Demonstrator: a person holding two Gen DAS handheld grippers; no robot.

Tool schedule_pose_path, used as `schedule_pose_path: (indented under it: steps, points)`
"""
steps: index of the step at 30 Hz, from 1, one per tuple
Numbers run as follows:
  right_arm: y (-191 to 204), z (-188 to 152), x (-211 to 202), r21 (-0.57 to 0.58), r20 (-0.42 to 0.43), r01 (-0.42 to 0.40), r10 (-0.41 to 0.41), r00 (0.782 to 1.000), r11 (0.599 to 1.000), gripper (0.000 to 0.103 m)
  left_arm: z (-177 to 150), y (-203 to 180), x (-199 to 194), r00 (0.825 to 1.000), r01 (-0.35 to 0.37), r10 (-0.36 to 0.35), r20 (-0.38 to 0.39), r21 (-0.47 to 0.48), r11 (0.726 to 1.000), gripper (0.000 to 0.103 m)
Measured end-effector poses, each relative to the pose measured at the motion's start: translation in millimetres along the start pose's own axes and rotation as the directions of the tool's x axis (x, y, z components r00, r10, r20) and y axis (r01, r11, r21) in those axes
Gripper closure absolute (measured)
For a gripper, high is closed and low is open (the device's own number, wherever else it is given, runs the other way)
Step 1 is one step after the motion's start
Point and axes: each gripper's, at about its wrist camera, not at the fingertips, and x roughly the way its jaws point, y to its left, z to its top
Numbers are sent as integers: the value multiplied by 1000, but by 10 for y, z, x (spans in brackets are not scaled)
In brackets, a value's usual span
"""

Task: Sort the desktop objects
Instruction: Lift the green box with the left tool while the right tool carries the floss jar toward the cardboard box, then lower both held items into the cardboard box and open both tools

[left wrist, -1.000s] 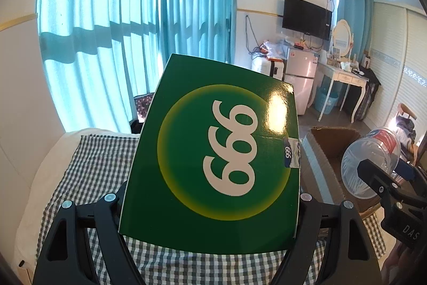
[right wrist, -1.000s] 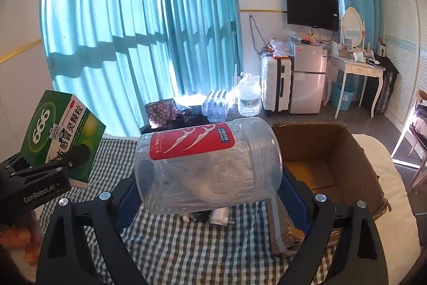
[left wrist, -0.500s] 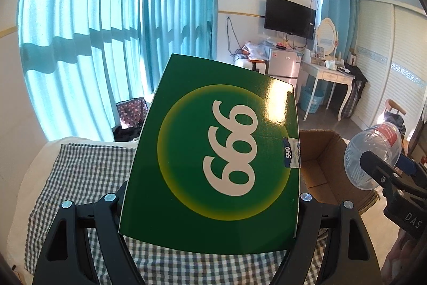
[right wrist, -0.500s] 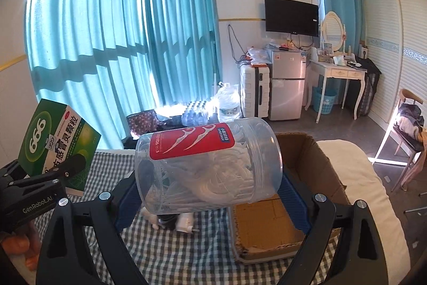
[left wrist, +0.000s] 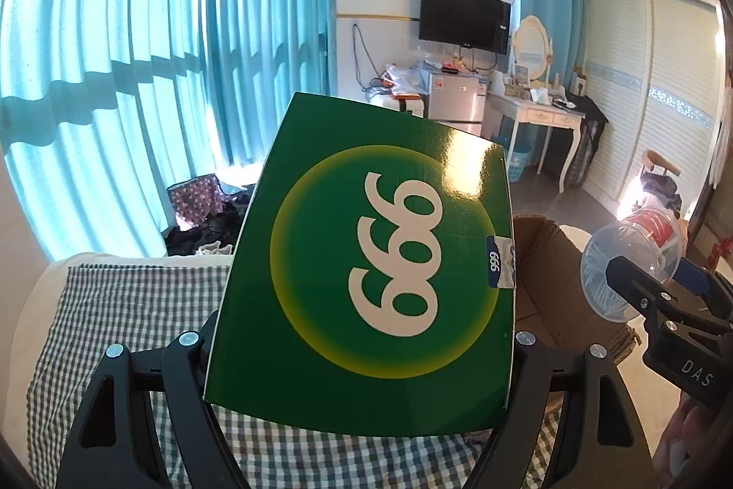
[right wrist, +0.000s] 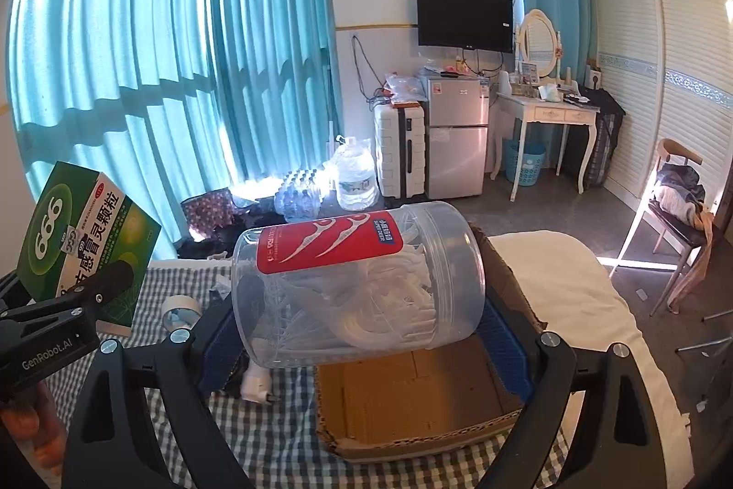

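Left tool [left wrist: 362, 356] clamps stiff, light green box [left wrist: 366, 260] across its flat sides; right tool [right wrist: 366, 333] clamps smooth, slip-prone jar [right wrist: 357, 282] end to end.

Two wrist fisheyes, side by side, both facing the cardboard box and the far wall.

The left wrist view looks forward and slightly down from above the checked cloth [left wrist: 137, 296], left of the cardboard box [left wrist: 545, 282], its centre filled by a very near green carton [left wrist: 366, 282]; the right wrist view looks the same way from just before the box [right wrist: 412, 397], a clear jar [right wrist: 357, 287] close ahead; both share the box, the cloth, the curtains left of it and the television [right wrist: 463, 18] beyond it; each sees the other's gripper at its edge.
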Motion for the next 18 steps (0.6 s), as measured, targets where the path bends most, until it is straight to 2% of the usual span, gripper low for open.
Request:
schedule_pose_path:
  steps: [8,18]
  points:
    - [-239,-60,258,-29,-31,33,-34,999,999,13,32,-296,303,999,43,-42,-27,40,998,21]
    - [-608,-195,606,12,-101,90,-89,991,996,12,14,-742,729,993,104,-98,-69,92,990,21]
